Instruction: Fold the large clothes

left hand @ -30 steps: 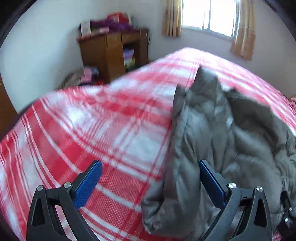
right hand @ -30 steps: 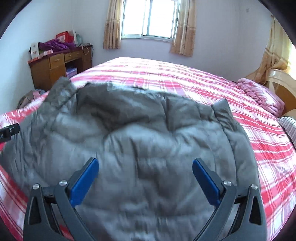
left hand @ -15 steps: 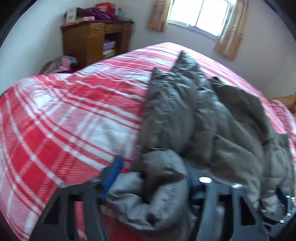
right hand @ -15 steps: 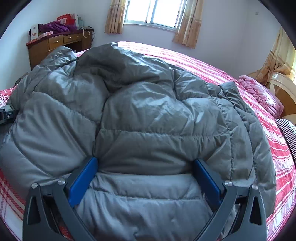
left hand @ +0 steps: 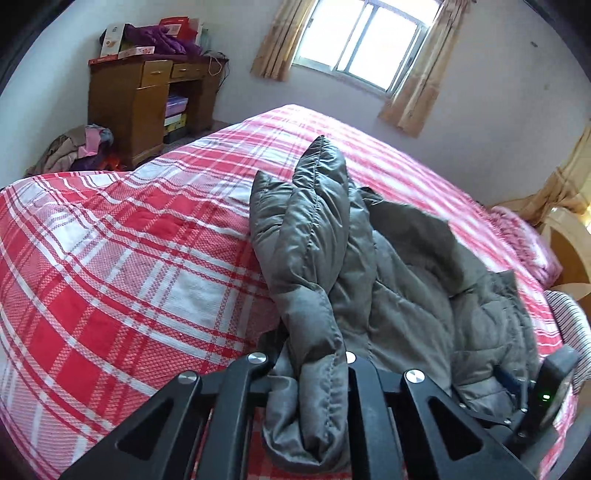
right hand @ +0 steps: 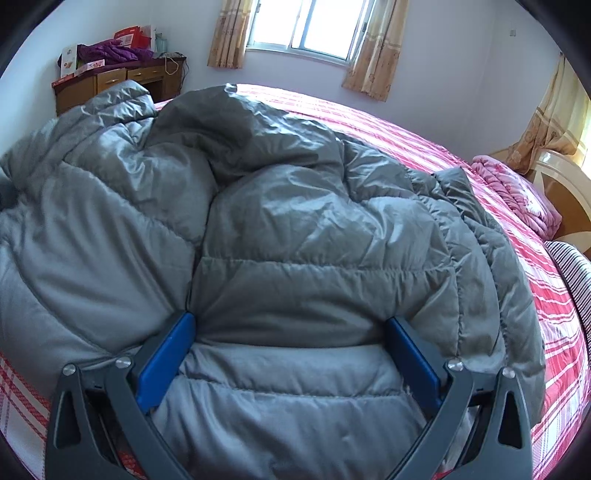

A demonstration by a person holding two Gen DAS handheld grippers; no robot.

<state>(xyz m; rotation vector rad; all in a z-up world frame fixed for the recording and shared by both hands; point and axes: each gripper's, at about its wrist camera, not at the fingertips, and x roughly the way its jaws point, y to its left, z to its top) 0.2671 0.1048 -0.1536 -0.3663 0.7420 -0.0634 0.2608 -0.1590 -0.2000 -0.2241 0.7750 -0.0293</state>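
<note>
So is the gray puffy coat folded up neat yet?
No. The gray coat lies rumpled on the bed, one edge bunched in the left hand-held gripper.

- A red-and-white plaid bedspread covers the wide bed.
- A wooden desk stands in the far corner against the pale wall, with boxes and a purple garment piled on top and colored boxes stacked in its open shelf.
- A heap of clothes lies on the floor just beside the desk.
- A bright window sits between tan patterned curtains.
- A pink folded blanket rests near the cream-and-brown headboard at right.
- A striped pillow shows at the right edge.
</note>
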